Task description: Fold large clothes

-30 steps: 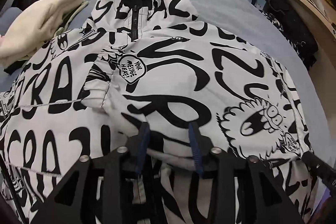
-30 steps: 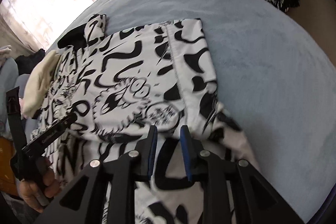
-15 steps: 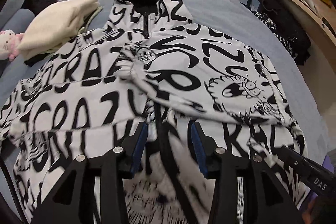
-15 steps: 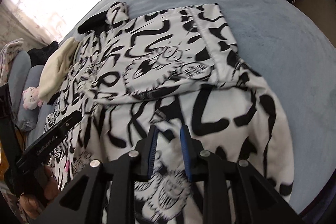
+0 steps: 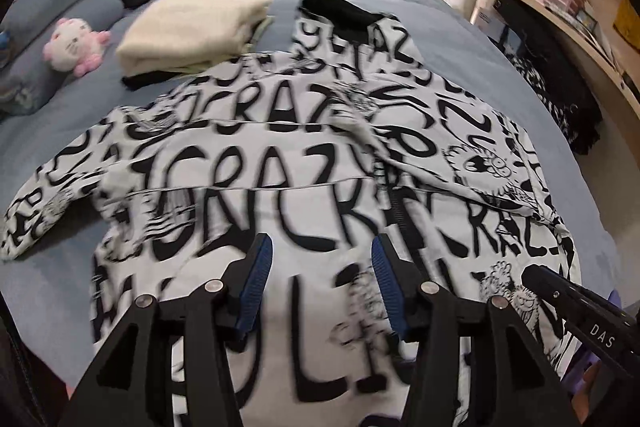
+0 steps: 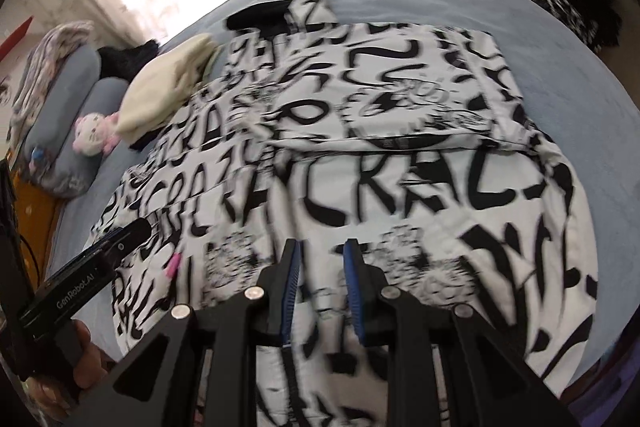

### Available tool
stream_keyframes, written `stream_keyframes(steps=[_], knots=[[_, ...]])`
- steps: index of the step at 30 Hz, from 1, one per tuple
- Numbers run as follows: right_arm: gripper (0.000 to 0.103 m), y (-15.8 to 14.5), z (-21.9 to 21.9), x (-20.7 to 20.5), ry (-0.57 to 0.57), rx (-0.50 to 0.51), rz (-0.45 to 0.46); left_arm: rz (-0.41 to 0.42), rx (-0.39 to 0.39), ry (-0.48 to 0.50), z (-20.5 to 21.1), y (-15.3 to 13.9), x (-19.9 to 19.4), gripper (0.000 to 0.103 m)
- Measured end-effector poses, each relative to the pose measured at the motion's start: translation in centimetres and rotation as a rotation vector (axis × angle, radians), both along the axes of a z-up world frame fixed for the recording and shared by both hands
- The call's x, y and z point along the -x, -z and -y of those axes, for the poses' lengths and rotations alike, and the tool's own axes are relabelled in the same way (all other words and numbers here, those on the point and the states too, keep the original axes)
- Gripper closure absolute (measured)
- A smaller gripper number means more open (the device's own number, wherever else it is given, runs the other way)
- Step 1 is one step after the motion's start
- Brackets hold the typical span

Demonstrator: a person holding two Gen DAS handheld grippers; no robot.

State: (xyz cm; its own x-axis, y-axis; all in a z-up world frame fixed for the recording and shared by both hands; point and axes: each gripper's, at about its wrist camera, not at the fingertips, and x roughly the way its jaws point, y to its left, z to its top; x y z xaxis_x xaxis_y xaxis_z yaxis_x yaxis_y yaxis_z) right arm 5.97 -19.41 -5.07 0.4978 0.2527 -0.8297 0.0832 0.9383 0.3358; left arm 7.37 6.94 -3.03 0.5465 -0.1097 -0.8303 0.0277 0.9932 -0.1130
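At the far left of the left wrist view, a fluffy pink-and-white plush cat (image 5: pixel 76 45) leans on rounded grey-blue pillows (image 5: pixel 60 23). Right of it sits a soft, cream folded garment (image 5: pixel 192 31), its edge just touching the jacket (image 5: pixel 320 155). This large white jacket, covered in bold black lettering and cartoon faces, lies spread across the middle of the smooth grey-blue bed (image 5: pixel 500 75), black collar toward the top. At lower centre, the left gripper (image 5: pixel 322 283) hovers above it, its jaws having just been opening, ribbed blue pads apart, nothing between them. A wooden shelf (image 5: pixel 568 11) fills the upper right. In the right wrist view, the right gripper (image 6: pixel 320 287) holds its jaws narrowly apart, empty.
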Motion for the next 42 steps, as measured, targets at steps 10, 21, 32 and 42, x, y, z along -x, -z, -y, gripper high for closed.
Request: stream_keyframes(steps=[10, 21, 32, 42], knots=[[0.070, -2.2, -10.1, 0.3, -0.168, 0.062, 0.083, 0.045, 0.034, -0.144, -10.3, -1.0, 3.6, 0.049], [0.069, -2.3, -22.2, -2.4, -0.339, 0.081, 0.134, 0.018, 0.108, -0.328, -23.4, 1.7, 5.4, 0.049], [0.070, 1.4, -33.4, -6.9, -0.448, 0.093, 0.117, 0.009, 0.385, -0.508, -36.6, 8.1, 6.3, 0.049], [0.070, 3.6, -39.5, -9.1, -0.518, 0.096, 0.095, 0.067, 0.585, -0.688, -45.5, 12.4, 5.3, 0.049]])
